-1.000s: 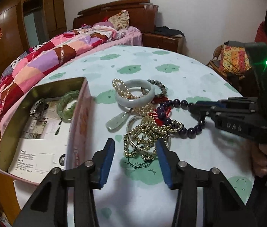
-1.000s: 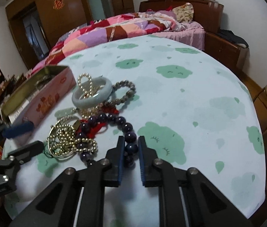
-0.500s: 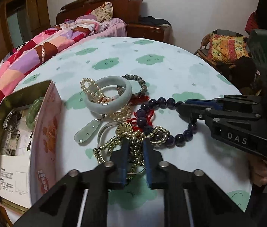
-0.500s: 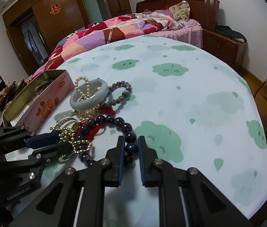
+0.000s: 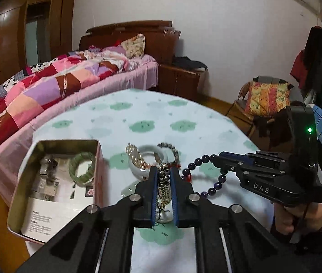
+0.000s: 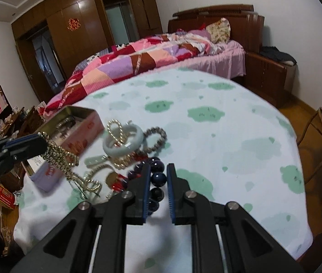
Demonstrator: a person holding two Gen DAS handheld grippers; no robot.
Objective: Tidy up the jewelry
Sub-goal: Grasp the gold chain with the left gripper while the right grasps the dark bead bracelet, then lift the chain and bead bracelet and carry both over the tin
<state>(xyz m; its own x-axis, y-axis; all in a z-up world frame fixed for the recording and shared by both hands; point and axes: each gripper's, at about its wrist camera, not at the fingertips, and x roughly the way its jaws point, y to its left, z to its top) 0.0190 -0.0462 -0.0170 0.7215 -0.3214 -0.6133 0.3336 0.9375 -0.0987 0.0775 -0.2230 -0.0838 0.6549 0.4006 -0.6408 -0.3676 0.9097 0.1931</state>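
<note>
My left gripper (image 5: pixel 163 175) is shut on a gold bead chain (image 5: pixel 163 186) and holds it lifted above the table; the chain (image 6: pixel 58 157) hangs from the left gripper (image 6: pixel 35 144) in the right wrist view. My right gripper (image 6: pixel 157 177) is shut on a dark purple bead bracelet (image 6: pixel 157 178), raised off the table; the bracelet (image 5: pixel 208 177) dangles from the right gripper (image 5: pixel 215 159) in the left wrist view. A pale jade bangle (image 6: pixel 124 144), pearls (image 6: pixel 115 127) and a grey bead bracelet (image 6: pixel 158 137) lie in a pile.
An open tin box (image 5: pixel 24 182) stands left of the pile, holding a green bracelet (image 5: pixel 82 169), a watch and papers. The round table (image 6: pixel 240 136) has a cloud-pattern cloth. A bed lies beyond, a chair (image 5: pixel 268 97) at the right.
My left gripper closed on the gold chain and lifted it. My right gripper rose with the purple bracelet, pulling it free of the pile.
</note>
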